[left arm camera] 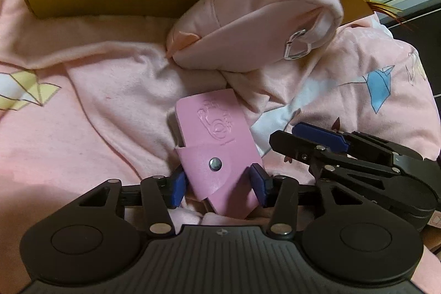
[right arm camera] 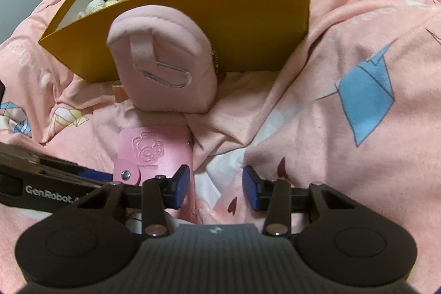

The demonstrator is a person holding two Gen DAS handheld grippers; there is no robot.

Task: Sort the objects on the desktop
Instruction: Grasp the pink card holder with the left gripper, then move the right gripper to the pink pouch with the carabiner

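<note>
Tongs first: my left tongs (left arm camera: 219,185) straddle the lower end of the pink key case (left arm camera: 213,139), one blue pad against each side of its snapped flap. The pads seem to be touching the leather, so I judge the case gripped, though lightly; I take it low, near the snap, because that end is the narrowest and lies nearest me. My right tongs (right arm camera: 216,188) stand released with only the bedspread (right arm camera: 344,156) between their pads. They hover just to the right of the case, I think as a spare hand while the left one takes hold.

Beyond the case, a padded pink pouch (right arm camera: 162,65) with a strap and a clear clip leans against the outer wall of the yellow box (right arm camera: 248,18). It is propped there, outside the box, so by my reckoning it is not yet sorted. The box sits toward the far edge of the bed, open at the top, with feathers, small packets and woolly balls already inside. That tells me where the case belongs: lifted over the near wall, clearing the pouch, and dropped in. The soft, rumpled bedspread gives under things, so a shallow grip could slip.
</note>
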